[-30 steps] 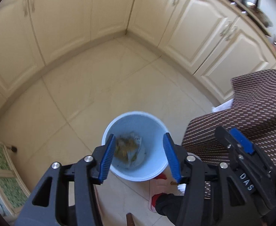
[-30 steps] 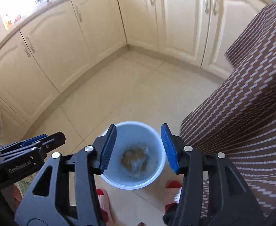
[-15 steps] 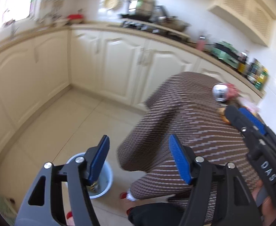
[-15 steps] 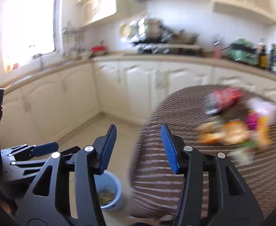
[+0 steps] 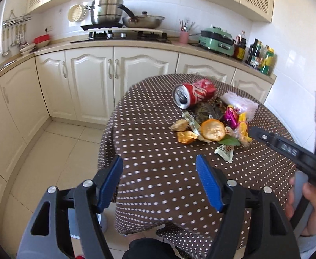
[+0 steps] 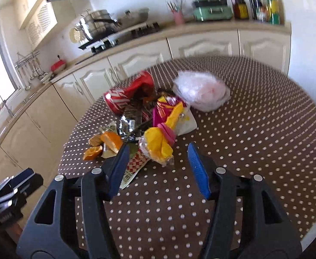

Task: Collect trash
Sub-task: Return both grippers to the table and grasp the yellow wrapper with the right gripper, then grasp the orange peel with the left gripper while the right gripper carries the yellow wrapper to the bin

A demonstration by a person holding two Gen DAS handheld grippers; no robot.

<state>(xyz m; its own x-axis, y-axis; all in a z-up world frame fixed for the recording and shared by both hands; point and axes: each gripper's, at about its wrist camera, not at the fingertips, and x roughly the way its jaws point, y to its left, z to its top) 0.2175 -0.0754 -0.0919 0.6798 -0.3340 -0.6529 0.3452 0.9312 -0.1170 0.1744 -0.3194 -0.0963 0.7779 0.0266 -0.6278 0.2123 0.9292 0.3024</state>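
Note:
A pile of trash lies on a round table with a brown dotted cloth [image 5: 158, 151]. It holds a red soda can [image 5: 193, 92] on its side, orange peel [image 5: 213, 129], a crumpled clear plastic bag [image 6: 201, 90] and yellow and pink wrappers [image 6: 164, 133]. My left gripper [image 5: 160, 181] is open and empty above the table's near edge. My right gripper [image 6: 158, 168] is open and empty, just short of the yellow wrapper [image 6: 158, 145]. The can also shows in the right wrist view [image 6: 129, 95].
Cream cabinets [image 5: 93, 82] and a counter with a stove, pots [image 5: 107, 10] and bottles [image 5: 261, 58] run behind the table. The pale bin's base [image 5: 76, 222] peeks out by the left gripper's finger on the tiled floor.
Both grippers have swung up from over the bin on the floor to face the trash pile on the table. Both stayed open and empty.

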